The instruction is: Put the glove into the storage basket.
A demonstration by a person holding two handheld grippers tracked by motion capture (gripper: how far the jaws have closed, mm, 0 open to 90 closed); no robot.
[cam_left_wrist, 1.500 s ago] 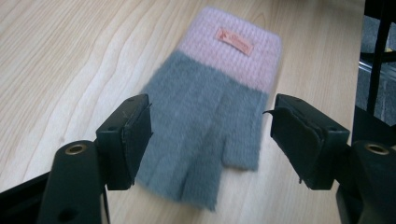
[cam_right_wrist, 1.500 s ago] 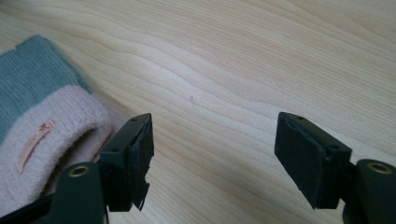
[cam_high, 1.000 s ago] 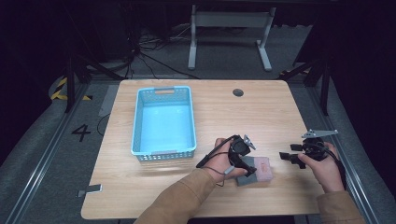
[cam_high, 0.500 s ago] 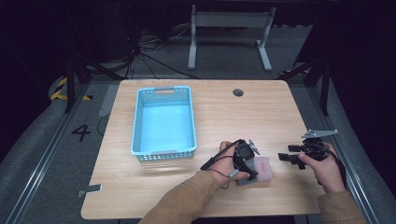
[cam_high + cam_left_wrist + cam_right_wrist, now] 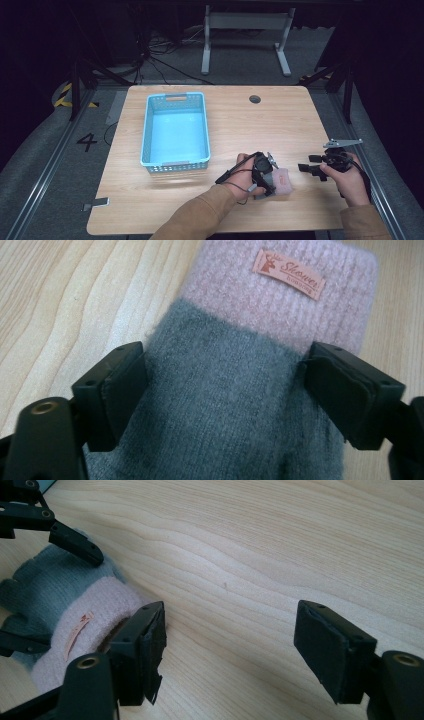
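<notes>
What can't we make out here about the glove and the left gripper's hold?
- Glove fingers: cut off by the bottom edge in the left gripper view; hidden under the left gripper in the high view.
- Label small print: too small.
- Whether the jaws actually press the knit: unclear.

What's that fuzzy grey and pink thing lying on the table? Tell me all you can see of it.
It is a knitted glove, woolly looking, with a grey body and a ribbed pink cuff bearing a small orange label. It lies flat on the wooden table, near the front edge. The left gripper straddles the grey part, jaws open at either side.
</notes>
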